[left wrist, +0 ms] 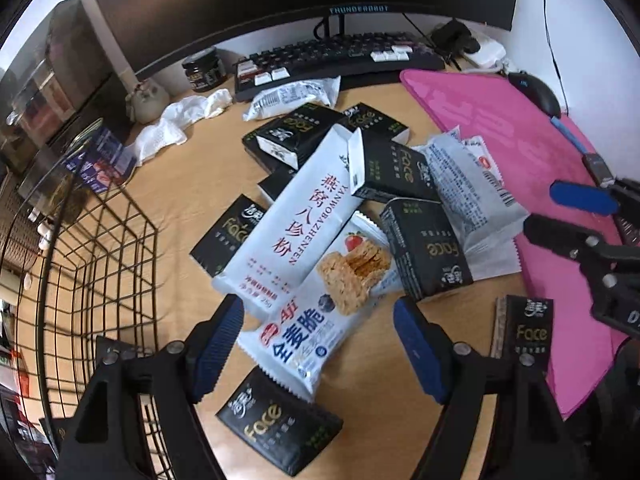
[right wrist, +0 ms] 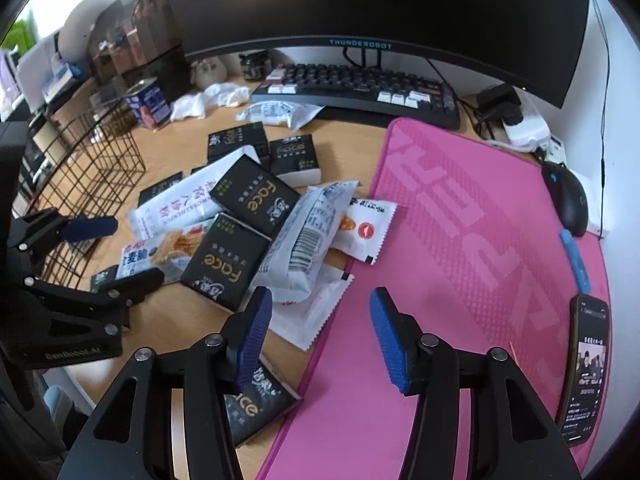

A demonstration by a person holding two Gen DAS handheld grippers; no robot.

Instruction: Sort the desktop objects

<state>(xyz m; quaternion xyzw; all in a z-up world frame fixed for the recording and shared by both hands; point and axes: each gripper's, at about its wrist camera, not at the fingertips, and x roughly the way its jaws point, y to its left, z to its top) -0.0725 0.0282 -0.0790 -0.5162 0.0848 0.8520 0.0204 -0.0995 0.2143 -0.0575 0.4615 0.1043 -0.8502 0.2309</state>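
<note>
A heap of packets lies on the wooden desk. It holds several black "Face" tissue packs (left wrist: 400, 168), a long white sachet with red characters (left wrist: 296, 216), a cereal bar wrapper (left wrist: 332, 292) and a white snack packet (left wrist: 476, 196). My left gripper (left wrist: 319, 308) hangs open and wide just above the cereal bar wrapper, its blue pads on either side without touching it. My right gripper (right wrist: 320, 298) is open over the pink mat's left edge, beside a flat white sachet (right wrist: 316, 312), with nothing between its pads.
A black wire basket (left wrist: 100, 264) stands at the left. A pink mat (right wrist: 460, 220) covers the right side, carrying a phone (right wrist: 586, 368), a blue pen (right wrist: 576, 260) and a mouse (right wrist: 568, 196). Keyboard (right wrist: 360, 88), monitor, a tin can (right wrist: 150, 104) and crumpled tissue (left wrist: 176, 120) line the back.
</note>
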